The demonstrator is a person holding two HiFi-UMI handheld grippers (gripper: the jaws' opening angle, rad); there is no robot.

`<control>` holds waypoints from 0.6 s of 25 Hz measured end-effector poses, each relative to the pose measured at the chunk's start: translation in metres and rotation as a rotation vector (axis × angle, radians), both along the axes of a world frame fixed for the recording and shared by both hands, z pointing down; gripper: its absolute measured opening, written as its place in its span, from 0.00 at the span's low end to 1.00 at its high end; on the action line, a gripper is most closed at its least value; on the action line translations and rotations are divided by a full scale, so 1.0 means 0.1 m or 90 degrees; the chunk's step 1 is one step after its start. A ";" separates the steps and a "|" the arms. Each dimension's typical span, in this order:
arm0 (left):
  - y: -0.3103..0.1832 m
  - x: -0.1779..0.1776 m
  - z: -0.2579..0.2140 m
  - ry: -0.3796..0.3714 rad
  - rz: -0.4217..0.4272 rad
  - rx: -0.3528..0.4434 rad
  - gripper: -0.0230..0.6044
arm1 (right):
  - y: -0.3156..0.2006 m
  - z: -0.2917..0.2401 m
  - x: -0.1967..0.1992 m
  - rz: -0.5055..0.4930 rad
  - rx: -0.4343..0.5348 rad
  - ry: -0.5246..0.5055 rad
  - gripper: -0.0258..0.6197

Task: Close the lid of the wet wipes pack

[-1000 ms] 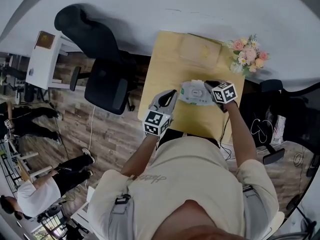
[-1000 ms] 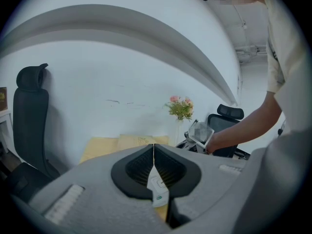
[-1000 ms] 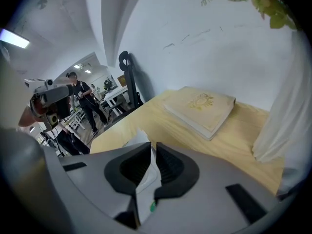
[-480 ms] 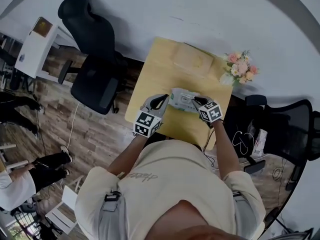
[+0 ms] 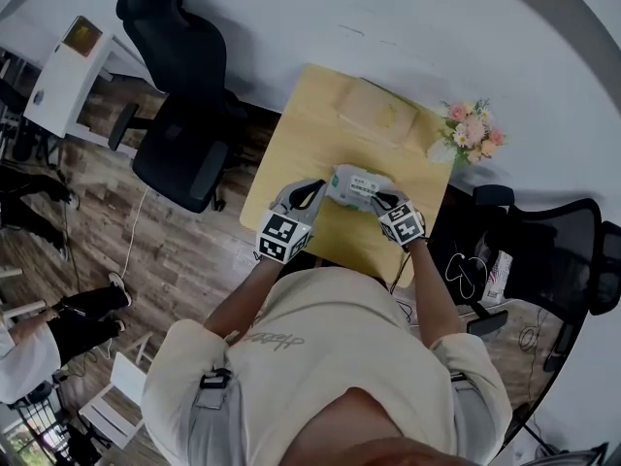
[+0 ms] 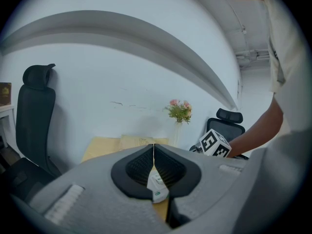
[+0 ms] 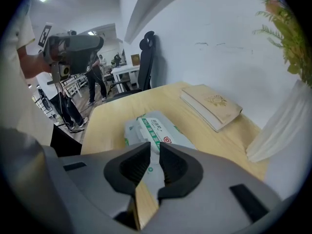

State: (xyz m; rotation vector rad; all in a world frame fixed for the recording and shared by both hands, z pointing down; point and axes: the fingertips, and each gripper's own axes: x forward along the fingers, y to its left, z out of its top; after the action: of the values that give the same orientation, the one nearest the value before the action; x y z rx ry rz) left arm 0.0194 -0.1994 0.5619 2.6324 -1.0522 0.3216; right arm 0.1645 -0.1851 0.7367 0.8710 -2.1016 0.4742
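Wet wipes pack (image 5: pixel 357 186) lies flat near the middle of the yellow worktop (image 5: pixel 301 144), long axis running between the two claws. Left claw (image 5: pixel 315 195) is at the pack's left end with its jaws pressed together. A sliver of white pack shows low between its pads in the left gripper view, so it reads as clamped on the end seam. Right claw (image 5: pixel 378 200) is at the pack's right end, jaws drawn to a narrow slit with the near end of the pack in the slit; it looks like a pinch on the film. Handling, as a judgement: a soft film pouch, light, squashy, slick on the outside, not fragile; it will buckle or slide if pushed from one side only. Best hold is the crimped end seams to anchor it, then press flat on top along the lid. The lid strip (image 7: pixel 155 128), green-edged, sits on the pack's top face and appears to lie down flat; whether it is fully sealed cannot be told. Wipes inside not visible. Also on the worktop: a tan book (image 5: pixel 374 111) at the far side, well apart from the pack, and a vase (image 5: pixel 441 151) holding pink flowers at the far right corner.
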 end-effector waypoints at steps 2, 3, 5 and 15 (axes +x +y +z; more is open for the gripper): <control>0.01 -0.03 0.01 0.000 -0.002 -0.001 0.07 | 0.03 0.04 -0.01 -0.003 0.002 0.016 0.10; 0.01 -0.05 0.02 0.000 -0.003 -0.001 0.07 | 0.04 0.06 -0.01 -0.002 0.001 0.020 0.10; 0.01 -0.08 0.04 -0.001 -0.005 -0.004 0.07 | 0.05 0.11 -0.02 0.005 -0.005 0.021 0.10; 0.03 -0.16 0.09 0.002 -0.004 -0.011 0.07 | 0.05 0.33 -0.01 0.050 -0.059 0.013 0.10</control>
State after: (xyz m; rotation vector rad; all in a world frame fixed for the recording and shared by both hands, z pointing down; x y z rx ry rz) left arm 0.0038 -0.1965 0.5707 2.6128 -1.0527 0.3245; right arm 0.1636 -0.1799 0.7696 0.9028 -2.0158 0.5976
